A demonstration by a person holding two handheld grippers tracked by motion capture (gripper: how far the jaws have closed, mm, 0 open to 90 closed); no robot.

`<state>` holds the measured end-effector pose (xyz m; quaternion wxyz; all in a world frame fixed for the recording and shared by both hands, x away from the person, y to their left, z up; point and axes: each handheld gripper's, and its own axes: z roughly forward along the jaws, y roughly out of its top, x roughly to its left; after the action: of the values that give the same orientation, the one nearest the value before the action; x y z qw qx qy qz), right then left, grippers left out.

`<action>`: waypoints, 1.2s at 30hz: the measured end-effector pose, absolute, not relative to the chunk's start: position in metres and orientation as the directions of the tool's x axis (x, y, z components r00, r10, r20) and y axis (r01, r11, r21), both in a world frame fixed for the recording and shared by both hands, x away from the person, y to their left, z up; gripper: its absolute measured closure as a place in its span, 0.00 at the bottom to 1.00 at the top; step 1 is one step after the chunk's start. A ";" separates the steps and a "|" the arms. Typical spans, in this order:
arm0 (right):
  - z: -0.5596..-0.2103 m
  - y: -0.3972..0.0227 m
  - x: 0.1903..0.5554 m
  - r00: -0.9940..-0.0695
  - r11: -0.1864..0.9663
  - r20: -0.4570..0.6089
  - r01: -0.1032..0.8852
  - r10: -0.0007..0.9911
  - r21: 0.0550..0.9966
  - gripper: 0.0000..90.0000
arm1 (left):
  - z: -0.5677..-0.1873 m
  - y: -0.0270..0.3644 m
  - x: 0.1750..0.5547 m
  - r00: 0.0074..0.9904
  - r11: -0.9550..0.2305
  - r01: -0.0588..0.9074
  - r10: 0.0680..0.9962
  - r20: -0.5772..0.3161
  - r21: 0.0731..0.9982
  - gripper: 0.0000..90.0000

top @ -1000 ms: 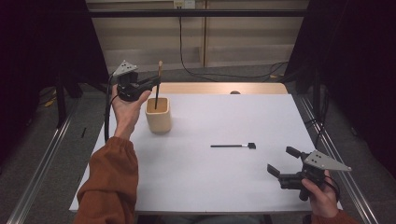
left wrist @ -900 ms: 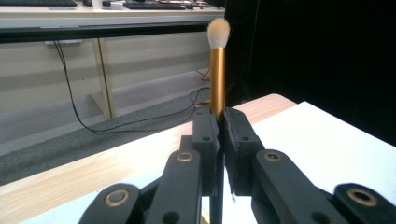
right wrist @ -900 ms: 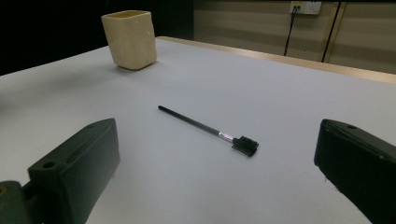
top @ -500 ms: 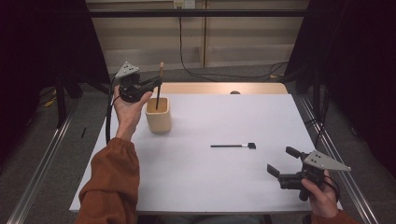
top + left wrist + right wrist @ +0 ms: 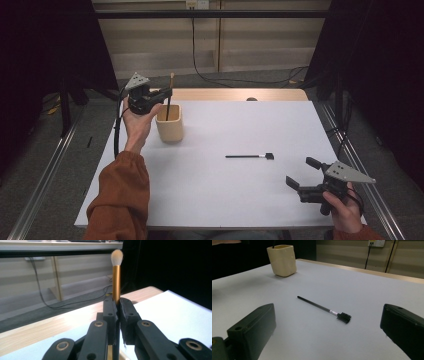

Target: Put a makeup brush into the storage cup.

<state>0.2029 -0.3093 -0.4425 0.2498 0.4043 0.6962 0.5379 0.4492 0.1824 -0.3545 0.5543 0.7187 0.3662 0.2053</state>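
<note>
From above, the left gripper [image 5: 162, 95] clamps a makeup brush [image 5: 169, 100] upright, its lower end inside the cream cup [image 5: 170, 127]. The left gripper view shows jaws pinching the gold ferrule. The right gripper [image 5: 328, 332] gapes empty, facing a black spoolie brush [image 5: 324, 308].

Here's the table [image 5: 210, 195], its top covered by a pale white sheet [image 5: 240, 125], with a strip of light wood [image 5: 235, 94] showing bare along the far edge. Standing on the sheet, over on the far left, there's a cream cup [image 5: 169, 123], squarish, upright, open at the top. Out nearer the middle, well apart from the cup, a thin black brush [image 5: 249, 156] lies flat on the sheet, its small bristle head pointing to the right in the high view. Grey floor [image 5: 50, 145] runs on either side, with metal rails [image 5: 45, 170] along the table's edges.
</note>
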 end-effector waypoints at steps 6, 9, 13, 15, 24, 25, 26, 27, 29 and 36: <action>-0.442 -0.310 0.202 -0.549 0.095 0.086 0.293 0.831 0.951 0.00 | -0.362 0.183 0.451 0.647 -0.121 0.305 0.754 -0.113 0.945 0.93; -0.442 -0.310 0.202 -0.551 0.097 0.085 0.293 0.830 0.951 0.00 | -0.367 0.183 0.451 0.645 -0.120 0.311 0.755 -0.117 0.943 0.93; -0.442 -0.310 0.202 -0.551 0.098 0.084 0.293 0.830 0.951 0.00 | -0.372 0.185 0.451 0.630 -0.106 0.321 0.766 -0.128 0.941 0.93; -0.442 -0.310 0.202 -0.551 0.097 0.085 0.292 0.830 0.951 0.00 | -0.375 0.186 0.451 0.633 -0.120 0.327 0.764 -0.123 0.937 0.93; -0.442 -0.310 0.202 -0.550 0.096 0.086 0.293 0.831 0.951 0.00 | -0.384 0.189 0.448 0.635 -0.129 0.337 0.762 -0.124 0.933 0.93; -0.442 -0.310 0.202 -0.550 0.096 0.086 0.293 0.831 0.951 0.00 | -0.385 0.189 0.448 0.636 -0.128 0.336 0.762 -0.124 0.933 0.93; -0.442 -0.309 0.202 -0.550 0.095 0.086 0.293 0.831 0.951 0.00 | -0.385 0.190 0.448 0.637 -0.133 0.336 0.761 -0.121 0.932 0.93; -0.442 -0.309 0.203 -0.551 0.096 0.086 0.293 0.830 0.951 0.00 | -0.386 0.190 0.448 0.635 -0.130 0.336 0.763 -0.122 0.933 0.93; -0.442 -0.309 0.202 -0.552 0.097 0.084 0.291 0.829 0.952 0.00 | -0.387 0.190 0.448 0.635 -0.134 0.336 0.763 -0.119 0.932 0.93; -0.443 -0.309 0.202 -0.550 0.101 0.081 0.293 0.831 0.951 0.00 | -0.393 0.191 0.448 0.624 -0.135 0.358 0.771 -0.129 0.924 0.93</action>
<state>0.2024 -0.3089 -0.4427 0.2509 0.4023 0.6981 0.5365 0.4483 0.1913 -0.3934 0.5312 0.7278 0.3877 0.1944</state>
